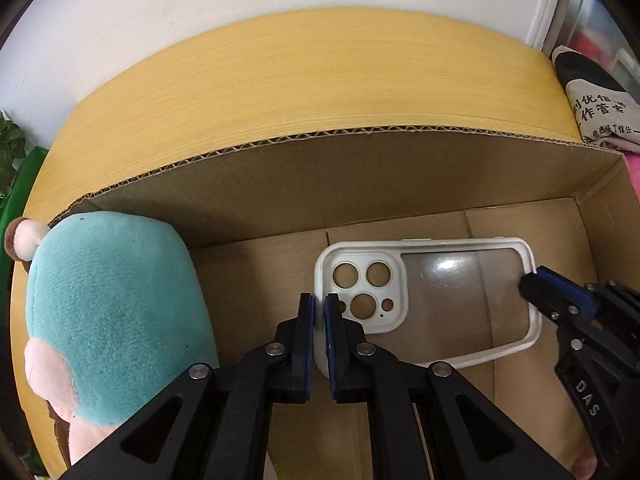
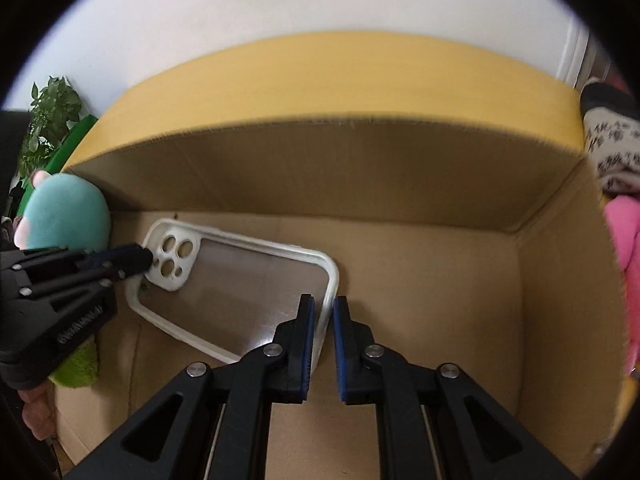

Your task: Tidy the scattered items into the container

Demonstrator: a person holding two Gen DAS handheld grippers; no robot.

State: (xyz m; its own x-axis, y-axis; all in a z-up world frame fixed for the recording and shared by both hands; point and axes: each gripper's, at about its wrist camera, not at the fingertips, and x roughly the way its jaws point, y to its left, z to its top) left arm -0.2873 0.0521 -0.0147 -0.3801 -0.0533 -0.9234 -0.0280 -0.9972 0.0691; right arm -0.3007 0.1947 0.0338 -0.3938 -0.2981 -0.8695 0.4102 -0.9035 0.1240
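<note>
A clear phone case with a white rim (image 1: 452,300) hangs inside the open cardboard box (image 1: 360,184), just above its floor. My left gripper (image 1: 319,312) is shut on the case's camera-hole end. My right gripper (image 2: 323,316) straddles the rim at the other end of the case (image 2: 248,280), its jaws slightly apart from the rim. The right gripper also shows in the left wrist view (image 1: 560,296), the left one in the right wrist view (image 2: 132,260). A teal plush toy (image 1: 112,312) leans at the box's left end (image 2: 64,212).
The box stands on a yellow tabletop (image 1: 320,72) against a white wall. A printed fabric item (image 1: 600,116) and a pink plush (image 2: 624,248) lie right of the box. A green plant (image 2: 48,120) stands at the left. A green fuzzy thing (image 2: 80,368) lies under my left gripper.
</note>
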